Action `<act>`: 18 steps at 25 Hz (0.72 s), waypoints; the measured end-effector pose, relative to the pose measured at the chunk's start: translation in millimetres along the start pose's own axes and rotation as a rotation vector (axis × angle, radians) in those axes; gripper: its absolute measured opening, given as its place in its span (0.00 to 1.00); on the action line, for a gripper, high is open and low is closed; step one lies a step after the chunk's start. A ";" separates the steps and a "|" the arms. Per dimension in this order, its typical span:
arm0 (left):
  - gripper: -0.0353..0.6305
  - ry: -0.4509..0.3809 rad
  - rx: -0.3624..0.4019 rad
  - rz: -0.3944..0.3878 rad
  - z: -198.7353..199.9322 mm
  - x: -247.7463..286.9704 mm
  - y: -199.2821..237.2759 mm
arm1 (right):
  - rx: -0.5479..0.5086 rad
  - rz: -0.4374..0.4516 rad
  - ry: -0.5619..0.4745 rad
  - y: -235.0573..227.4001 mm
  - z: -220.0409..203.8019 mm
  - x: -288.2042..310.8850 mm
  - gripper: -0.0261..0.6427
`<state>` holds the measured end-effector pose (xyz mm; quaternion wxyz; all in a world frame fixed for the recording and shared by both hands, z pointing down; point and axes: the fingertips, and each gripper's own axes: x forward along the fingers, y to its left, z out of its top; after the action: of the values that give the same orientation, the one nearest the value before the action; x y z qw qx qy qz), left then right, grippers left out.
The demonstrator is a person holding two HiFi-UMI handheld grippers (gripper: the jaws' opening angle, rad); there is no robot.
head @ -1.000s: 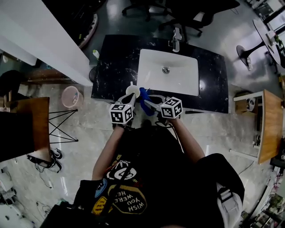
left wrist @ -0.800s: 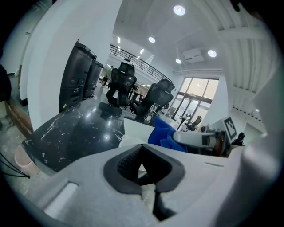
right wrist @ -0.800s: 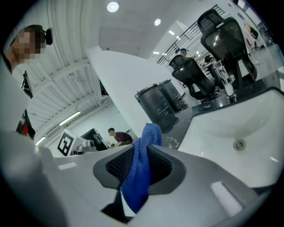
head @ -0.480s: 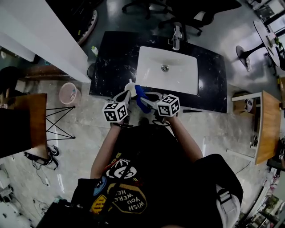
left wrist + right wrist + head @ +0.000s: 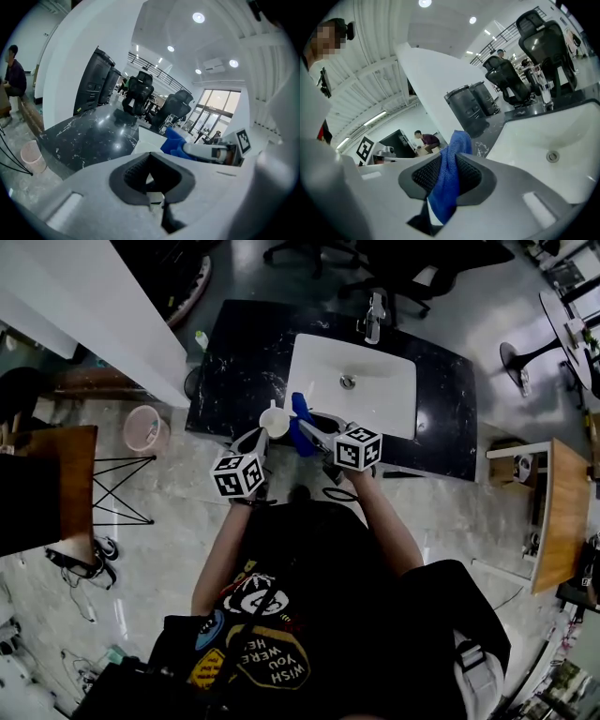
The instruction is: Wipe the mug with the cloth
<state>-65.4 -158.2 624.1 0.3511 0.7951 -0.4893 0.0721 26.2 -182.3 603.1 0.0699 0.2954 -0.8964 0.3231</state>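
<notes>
Cloth [image 5: 457,140] meets mug [image 5: 275,418]

My right gripper [image 5: 446,180] pinches the blue cloth; my left gripper [image 5: 152,180] is clamped on the white mug. Both have edged forward over the counter [image 5: 239,362] lip, and the cloth now lies against the mug's side, so wiping looks under way

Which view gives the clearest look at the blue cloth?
The right gripper view: the cloth hangs close up, pinched between the jaws of the right gripper, with its weave visible. The head view shows it only as a small blue patch beside the mug. The left gripper view shows a blue bunch farther off.
</notes>
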 end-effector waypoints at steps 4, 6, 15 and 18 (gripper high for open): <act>0.06 0.022 0.003 -0.014 -10.6 2.8 -9.0 | -0.042 0.085 0.144 25.4 -47.6 6.2 0.17; 0.06 0.024 0.007 -0.016 -11.5 2.7 -10.9 | -0.117 0.132 0.218 43.7 -69.4 2.4 0.17; 0.06 0.024 0.010 -0.004 -10.2 -3.0 -8.5 | -0.056 -0.050 -0.013 -0.6 2.2 -9.2 0.17; 0.06 0.034 0.002 -0.002 -12.4 -6.4 -5.9 | -0.109 0.005 0.142 9.5 -31.4 1.4 0.17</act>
<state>-60.9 -144.1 627.5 0.3588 0.7945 -0.4824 0.0855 17.5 -157.6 623.0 0.1483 0.2652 -0.9062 0.2940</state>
